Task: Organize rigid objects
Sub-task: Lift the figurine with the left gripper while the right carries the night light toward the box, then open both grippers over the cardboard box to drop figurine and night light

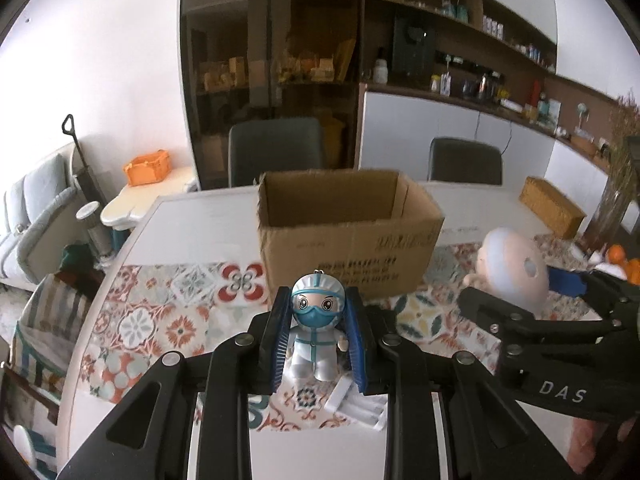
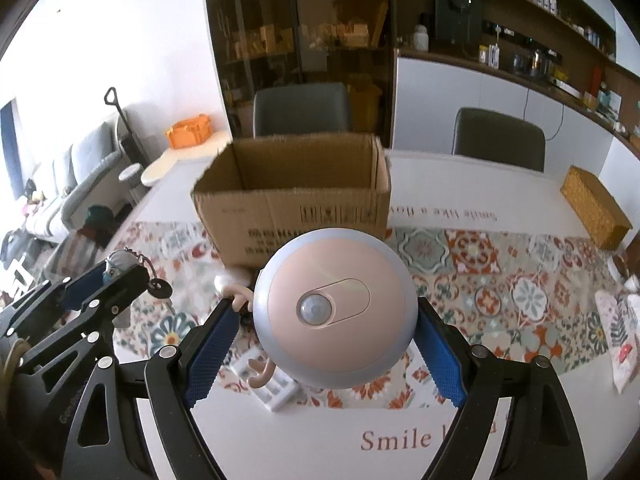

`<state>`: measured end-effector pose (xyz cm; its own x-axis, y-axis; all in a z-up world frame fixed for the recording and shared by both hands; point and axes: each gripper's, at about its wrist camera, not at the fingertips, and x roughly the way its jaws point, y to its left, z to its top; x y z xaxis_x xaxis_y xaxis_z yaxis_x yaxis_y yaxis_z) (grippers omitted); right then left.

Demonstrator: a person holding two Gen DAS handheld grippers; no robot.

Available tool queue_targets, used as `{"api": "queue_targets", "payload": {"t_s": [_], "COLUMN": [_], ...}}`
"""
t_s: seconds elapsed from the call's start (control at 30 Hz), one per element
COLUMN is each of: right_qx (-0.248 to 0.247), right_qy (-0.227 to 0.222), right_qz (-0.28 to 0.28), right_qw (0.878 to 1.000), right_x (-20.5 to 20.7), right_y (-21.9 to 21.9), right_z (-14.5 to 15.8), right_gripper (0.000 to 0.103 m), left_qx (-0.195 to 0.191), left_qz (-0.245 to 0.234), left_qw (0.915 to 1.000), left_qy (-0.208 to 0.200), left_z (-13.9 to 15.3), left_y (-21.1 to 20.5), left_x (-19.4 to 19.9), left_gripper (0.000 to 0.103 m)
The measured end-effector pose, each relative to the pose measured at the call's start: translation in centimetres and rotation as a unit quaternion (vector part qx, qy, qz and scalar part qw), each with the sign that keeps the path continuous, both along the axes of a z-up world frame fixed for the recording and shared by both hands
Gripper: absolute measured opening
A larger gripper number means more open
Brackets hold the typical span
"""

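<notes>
Cardboard box [image 1: 344, 236] stands open-topped just beyond both grippers. Left gripper [image 1: 319, 336] pinches the upright figurine [image 1: 317, 328]; right gripper [image 2: 326, 344], spread wide, clasps the round sensor light [image 2: 335, 308].

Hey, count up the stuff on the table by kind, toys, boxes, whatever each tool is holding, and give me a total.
Toy figurines: 1, the masked figurine held in the left tool
Round sensor lights: 1, the pink light held in the right tool
Cardboard boxes: 1, open-topped
Woven boxes: 1
White trays: 1
Total: 5
</notes>
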<state>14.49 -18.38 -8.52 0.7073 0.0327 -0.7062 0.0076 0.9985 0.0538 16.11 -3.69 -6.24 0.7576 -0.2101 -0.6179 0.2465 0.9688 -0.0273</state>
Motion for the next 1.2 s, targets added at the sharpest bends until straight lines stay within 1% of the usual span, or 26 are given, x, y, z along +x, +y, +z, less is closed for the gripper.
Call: {"api": "queue_targets", "payload": {"t_s": [0.13,0.27,0.33,0.53,0.7,0.8,0.93,1.0,1.1,1.2], "right_qx": [0.009,0.017,0.024,0.018,0.008,0.013,0.021,0.028,0.040,0.042], "right_qy": [-0.014,-0.018,-0.022,-0.041,-0.040,-0.027,0.010,0.031,0.061,0.073], "right_qz": [0.001,-0.001,-0.001,0.002,0.009,0.011,0.007,0.007,0.003,-0.002], "right_qw": [1.000,1.000,0.999,0.999,0.999,0.999,1.000,0.999,0.997,0.996], "right_x": [0.9,2.2,3.0,5.3,8.1,10.4,13.7,15.4,18.0,19.1], "right_y": [-0.2,-0.5,-0.8,-0.9,-0.7,-0.9,-1.3,-1.8,-2.5,-2.8], "right_z": [1.7,2.8,3.5,5.7,7.0,7.2,6.5,5.7,4.2,3.0], "right_gripper": [0.086,0.086,0.086,0.086,0.086,0.086,0.086,0.086,0.086,0.086], "left_qx": [-0.006,-0.001,0.001,-0.002,0.000,0.003,0.007,0.008,0.022,0.027], "left_qz": [0.006,0.013,0.009,0.002,-0.005,-0.007,-0.010,-0.009,-0.007,-0.002], "left_qw": [1.0000,0.9998,0.9998,0.9996,0.9997,0.9999,0.9999,0.9997,0.9990,0.9980], "left_qy": [-0.004,-0.014,-0.020,-0.029,-0.025,-0.015,0.006,0.022,0.038,0.057], "left_z": [1.7,3.2,3.9,5.7,7.1,7.5,7.2,6.7,5.8,4.8], "left_y": [-0.1,-0.3,-0.4,-0.9,-1.7,-2.4,-3.0,-3.3,-4.0,-4.2], "left_x": [1.3,2.9,3.6,6.1,9.2,11.2,13.8,15.5,17.3,19.0], "left_gripper": [0.027,0.027,0.027,0.027,0.027,0.027,0.027,0.027,0.027,0.027]}}
